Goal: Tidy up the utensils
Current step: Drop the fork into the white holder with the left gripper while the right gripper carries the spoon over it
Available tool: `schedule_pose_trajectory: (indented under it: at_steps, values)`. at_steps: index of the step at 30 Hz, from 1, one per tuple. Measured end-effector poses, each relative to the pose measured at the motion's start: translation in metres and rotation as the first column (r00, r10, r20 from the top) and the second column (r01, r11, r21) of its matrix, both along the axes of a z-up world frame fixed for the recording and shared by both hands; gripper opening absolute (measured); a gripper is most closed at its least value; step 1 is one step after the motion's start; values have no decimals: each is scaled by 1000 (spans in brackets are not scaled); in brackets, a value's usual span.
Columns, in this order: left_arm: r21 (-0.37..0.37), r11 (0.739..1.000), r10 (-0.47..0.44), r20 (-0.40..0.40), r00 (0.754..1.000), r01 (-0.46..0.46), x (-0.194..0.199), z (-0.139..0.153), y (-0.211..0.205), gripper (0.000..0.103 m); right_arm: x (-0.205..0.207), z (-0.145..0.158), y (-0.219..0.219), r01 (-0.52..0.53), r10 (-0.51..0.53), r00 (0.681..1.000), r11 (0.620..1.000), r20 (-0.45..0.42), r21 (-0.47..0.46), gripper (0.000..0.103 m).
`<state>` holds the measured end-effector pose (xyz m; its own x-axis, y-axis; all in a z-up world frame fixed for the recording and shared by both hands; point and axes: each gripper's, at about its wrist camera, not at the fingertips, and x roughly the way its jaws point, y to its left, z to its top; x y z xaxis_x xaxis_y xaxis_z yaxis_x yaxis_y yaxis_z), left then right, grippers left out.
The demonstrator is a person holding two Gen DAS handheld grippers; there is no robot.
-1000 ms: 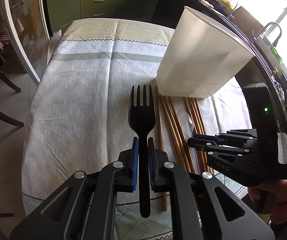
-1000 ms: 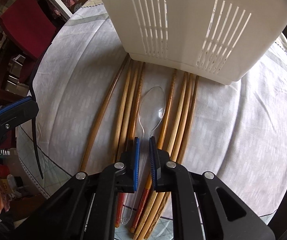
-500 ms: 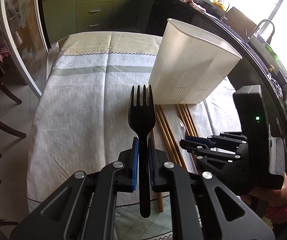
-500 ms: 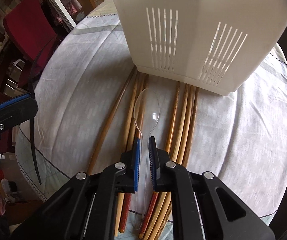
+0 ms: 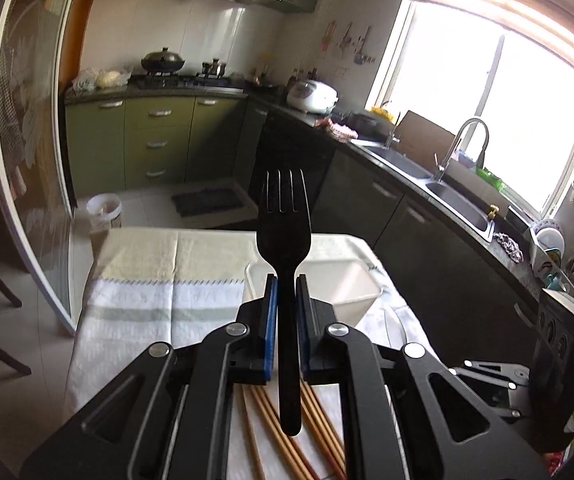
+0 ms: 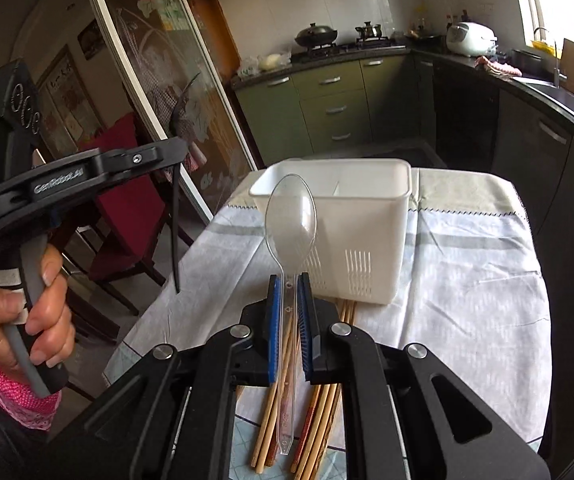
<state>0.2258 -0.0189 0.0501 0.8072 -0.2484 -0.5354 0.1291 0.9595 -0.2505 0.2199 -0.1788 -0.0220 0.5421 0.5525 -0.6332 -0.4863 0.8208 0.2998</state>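
Left wrist view: L gripper (image 5: 286, 320) pinched the black fork (image 5: 285, 236) by its handle, pads pressed tight to both sides, tines up and fwd, handle end hanging free below the jaws. Held near mid-handle, prob. so the fork stays in line w/ the fingers for a straight drop into the white caddy (image 5: 351, 284). Caddy sat beyond and below the tines, open top visible, partly hidden by the fork and gripper. Chopsticks (image 5: 319, 428) lay on the tabletop (image 5: 135, 304) under the gripper, parallel. Cloth to the left of the caddy was bare; tabletop edge on that side fell off toward a chair and glass door. R gripper body showed at the right edge.

Right wrist view: R gripper (image 6: 287, 320) was closed on the clear spoon (image 6: 291, 224), pads squeezing the thin handle, bowl up, aimed at the caddy (image 6: 367, 240). Spoon was clear of the tabletop (image 6: 467, 272). Caddy had a divider inside, so two compartments; can't tell which is meant for which utensil. Chopsticks (image 6: 271, 420) ran from under the gripper up to the caddy's near wall. Person's hand (image 6: 35, 312) held the L gripper well off to the left, apart from the caddy. Judged both approaches open from above; wide bare cloth right of the caddy.
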Motion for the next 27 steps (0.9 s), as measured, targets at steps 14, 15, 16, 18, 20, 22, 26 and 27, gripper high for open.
schedule_pose_trajectory:
  at_steps: [14, 15, 16, 18, 20, 22, 26, 27]
  values:
    - [58, 993, 80, 268, 960, -99, 75, -18, -33, 9, -11, 41, -57, 77, -80, 984, 997, 157, 31, 10]
    - [63, 993, 77, 252, 965, -96, 76, -24, -34, 9, -10, 41, -58, 79, -84, 984, 996, 160, 35, 9]
    - [68, 993, 76, 235, 969, -94, 77, -30, -36, 9, -8, 42, -59, 81, -87, 983, 996, 163, 40, 10]
    - [78, 993, 70, 200, 977, -87, 76, -41, -37, 9, -6, 46, -62, 88, -95, 980, 995, 173, 48, 9]
    - [98, 991, 71, 175, 982, -89, 73, -50, -37, 10, -3, 50, -62, 94, -102, 977, 994, 188, 51, 9]
    - [109, 991, 64, 151, 987, -81, 71, -56, -37, 15, 1, 55, -59, 103, -113, 972, 993, 204, 58, 9]
    - [129, 989, 58, 117, 991, -73, 67, -64, -35, 15, 20, 67, -52, 133, -145, 955, 989, 260, 62, 9]
    - [129, 989, 57, 109, 992, -71, 64, -66, -34, 16, 25, 71, -50, 142, -155, 949, 988, 273, 67, 9]
